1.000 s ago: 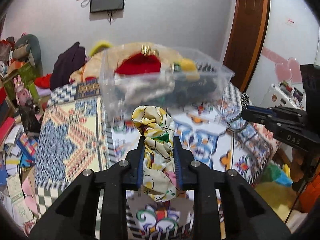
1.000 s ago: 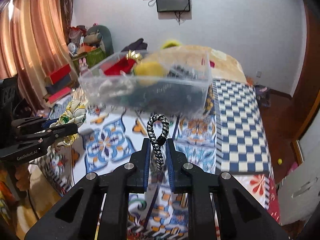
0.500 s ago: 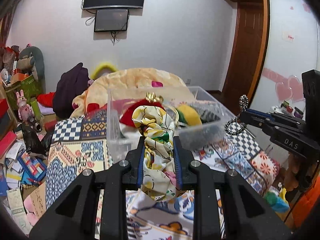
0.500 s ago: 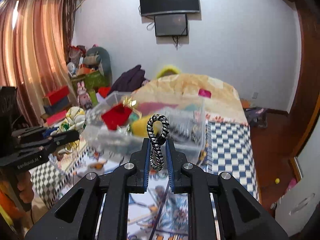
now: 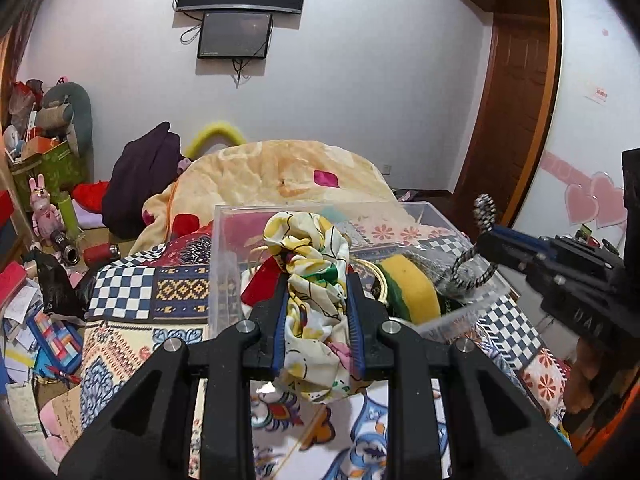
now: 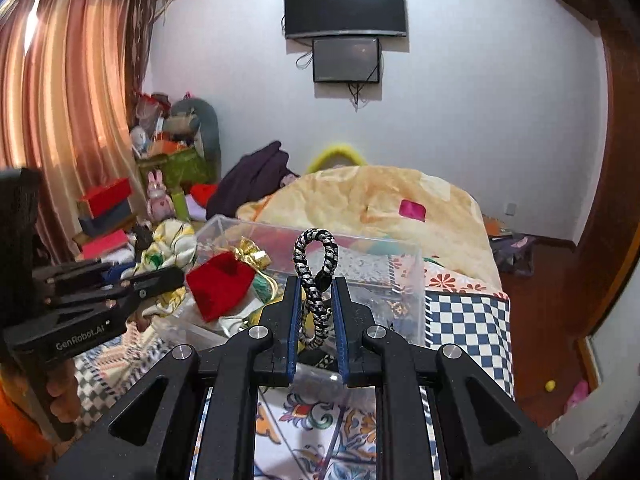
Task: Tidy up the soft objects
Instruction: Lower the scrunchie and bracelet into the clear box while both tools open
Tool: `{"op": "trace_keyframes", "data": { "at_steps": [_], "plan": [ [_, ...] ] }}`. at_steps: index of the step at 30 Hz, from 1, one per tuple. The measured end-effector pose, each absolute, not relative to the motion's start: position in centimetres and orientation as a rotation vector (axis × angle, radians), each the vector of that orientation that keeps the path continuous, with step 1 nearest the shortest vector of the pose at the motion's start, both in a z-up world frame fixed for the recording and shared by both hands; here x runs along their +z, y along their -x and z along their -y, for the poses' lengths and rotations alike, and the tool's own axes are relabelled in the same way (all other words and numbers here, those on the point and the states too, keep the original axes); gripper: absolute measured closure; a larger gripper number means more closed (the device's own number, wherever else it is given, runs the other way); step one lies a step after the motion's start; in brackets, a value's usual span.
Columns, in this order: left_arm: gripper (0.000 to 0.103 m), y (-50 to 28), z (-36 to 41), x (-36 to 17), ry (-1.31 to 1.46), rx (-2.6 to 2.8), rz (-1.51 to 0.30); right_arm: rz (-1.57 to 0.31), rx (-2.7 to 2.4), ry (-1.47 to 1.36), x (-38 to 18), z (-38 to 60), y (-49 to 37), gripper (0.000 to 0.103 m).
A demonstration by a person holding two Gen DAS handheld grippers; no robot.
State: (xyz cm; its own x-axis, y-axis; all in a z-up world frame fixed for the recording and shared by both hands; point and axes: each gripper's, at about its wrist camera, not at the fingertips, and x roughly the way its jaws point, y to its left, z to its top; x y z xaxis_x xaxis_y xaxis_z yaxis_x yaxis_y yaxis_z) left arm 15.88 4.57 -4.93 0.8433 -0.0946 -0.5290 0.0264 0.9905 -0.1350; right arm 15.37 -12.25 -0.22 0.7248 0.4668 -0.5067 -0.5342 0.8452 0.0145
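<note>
1. Clear, hard plastic forms the storage bin point(image 5: 228, 264), an open-topped rectangular box on the patterned quilt point(image 5: 132, 312), just ahead of both grippers; the floppy pieces we hold must go over its near rim.
2. Inside it we see a red felt pouch point(image 6: 218, 286) and a yellow-green sponge point(image 5: 408, 292).
3. Our left gripper point(image 5: 316, 304) is clamped on a crumpled silky floral scrunchie point(image 5: 310, 280), held upright at the bin's near left edge.
4. Our right gripper point(image 6: 316, 292) pinches a braided black-and-white cord loop point(image 6: 316, 268), long axis vertical, at the near right edge; we judge neither hand clearly nearer.
</note>
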Motion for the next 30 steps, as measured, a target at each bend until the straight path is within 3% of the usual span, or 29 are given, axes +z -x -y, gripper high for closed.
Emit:
{"op": "trace_keyframes", "data": {
  "at_steps": [11,16,18,19,26,30],
  "plan": [
    [0.077,-19.6,-3.3,-6.7,0.059,-0.035,-0.62,-0.613,0.558,0.176,-2.7,10.2,-17.8,0.089],
    [0.062,-20.4,-3.9,-7.6,0.091,-0.049,-0.665,-0.622,0.556,0.166,-3.0,10.4,-18.0,0.088],
    [0.044,-20.1,-3.9,-7.5,0.097,-0.056,-0.654,-0.622,0.556,0.153,-2.9,10.8,-18.0,0.077],
    [0.042,-19.8,-3.9,-7.4,0.106,-0.066,-0.645,-0.622,0.561,0.143,-2.8,11.0,-18.0,0.074],
    [0.04,-17.8,-3.5,-5.7,0.072,-0.05,-0.588,-0.561,0.568,0.123,-1.4,12.0,-16.8,0.048],
    [0.04,-15.6,-3.6,-3.9,0.084,-0.063,-0.532,-0.515,0.564,0.084,0.3,13.0,-15.9,0.048]
  ]
}}
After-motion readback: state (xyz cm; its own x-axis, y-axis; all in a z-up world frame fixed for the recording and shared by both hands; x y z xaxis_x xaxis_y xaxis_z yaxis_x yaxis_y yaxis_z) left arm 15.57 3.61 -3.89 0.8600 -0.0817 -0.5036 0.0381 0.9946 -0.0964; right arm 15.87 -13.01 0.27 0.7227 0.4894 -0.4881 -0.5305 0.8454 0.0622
